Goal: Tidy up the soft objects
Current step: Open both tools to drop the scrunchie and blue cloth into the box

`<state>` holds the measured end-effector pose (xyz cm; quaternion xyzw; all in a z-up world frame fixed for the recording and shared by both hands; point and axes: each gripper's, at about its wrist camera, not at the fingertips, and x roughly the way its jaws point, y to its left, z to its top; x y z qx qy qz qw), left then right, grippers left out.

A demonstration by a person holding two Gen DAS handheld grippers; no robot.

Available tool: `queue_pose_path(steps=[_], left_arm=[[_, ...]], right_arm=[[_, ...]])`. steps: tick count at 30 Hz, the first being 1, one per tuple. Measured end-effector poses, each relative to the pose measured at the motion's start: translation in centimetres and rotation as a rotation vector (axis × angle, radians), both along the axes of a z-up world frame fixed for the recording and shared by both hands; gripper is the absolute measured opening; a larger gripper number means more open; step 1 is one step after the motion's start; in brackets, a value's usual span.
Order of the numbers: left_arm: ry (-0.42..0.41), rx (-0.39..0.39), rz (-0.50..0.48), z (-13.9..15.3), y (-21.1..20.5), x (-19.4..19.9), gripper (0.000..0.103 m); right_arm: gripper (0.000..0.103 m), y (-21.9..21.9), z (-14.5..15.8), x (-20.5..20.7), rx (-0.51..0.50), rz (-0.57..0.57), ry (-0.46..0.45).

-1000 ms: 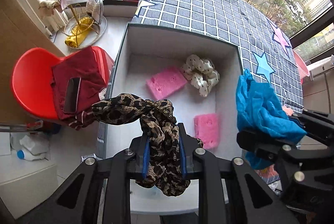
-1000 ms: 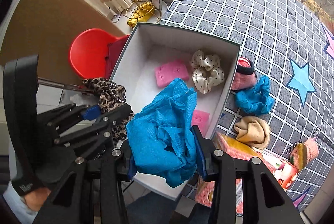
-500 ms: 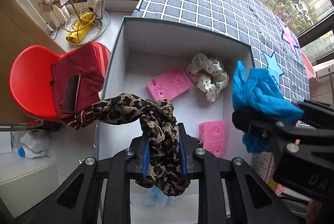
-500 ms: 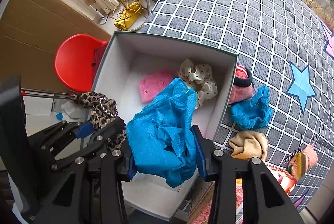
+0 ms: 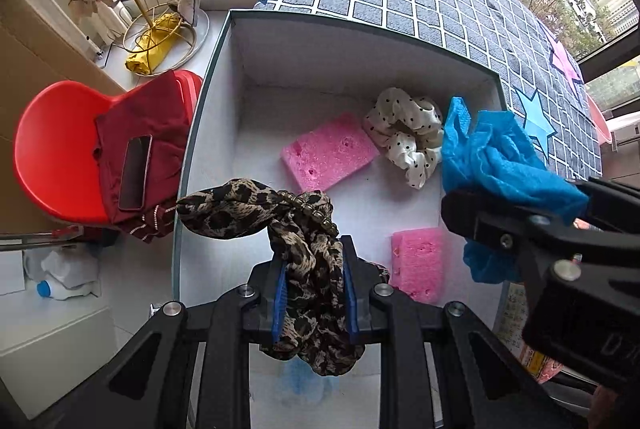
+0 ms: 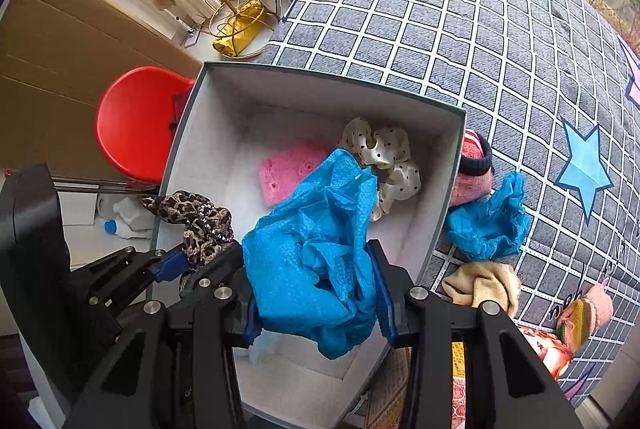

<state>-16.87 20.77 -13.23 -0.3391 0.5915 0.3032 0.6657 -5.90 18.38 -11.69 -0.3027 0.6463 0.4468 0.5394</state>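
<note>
Inside the white box [image 5: 240,77] lie two pink sponges [image 5: 329,156] and a dotted scrunchie [image 5: 406,141]. The left tongs [image 5: 314,293] grip a leopard scrunchie [image 5: 256,207]; the right tongs [image 6: 316,293] clamp blue cloth [image 6: 316,253], now further over the box than before.

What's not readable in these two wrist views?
- Near pink sponge: left view only; the blue cloth hides it in the right view.
- Box near wall: hidden by both hand-held grippers.
- Pink knit item: partly behind the box wall, right view.
- Printed items beside the box: cut off at the frame bottom.

Right gripper [image 6: 316,293] clamps blue cloth [image 6: 316,249] above box [image 6: 208,133].
</note>
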Motion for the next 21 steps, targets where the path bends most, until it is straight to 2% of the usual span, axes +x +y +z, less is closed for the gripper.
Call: queue_pose_path(steps=[11,16,19,21], left_arm=[[0.008,-0.014,-0.002,-0.58,-0.21,0.16,0.026],[-0.003,-0.007,-0.005,-0.23,-0.33,0.19,0.058],[-0.005,0.015,-0.012,0.18,-0.4,0.32,0.073],[0.0,0.009,-0.011,0.2,-0.4,0.42,0.08]], right_arm=[[0.045,0.03,-0.95,0.16,-0.024,0.003,0.002],[0.045,0.12,-0.99,0.16,-0.023,0.002,0.004],[0.05,0.04,-0.94,0.17,-0.02,0.006,0.005],[0.056,-0.05,-0.83,0.17,-0.018,0.009,0.003]])
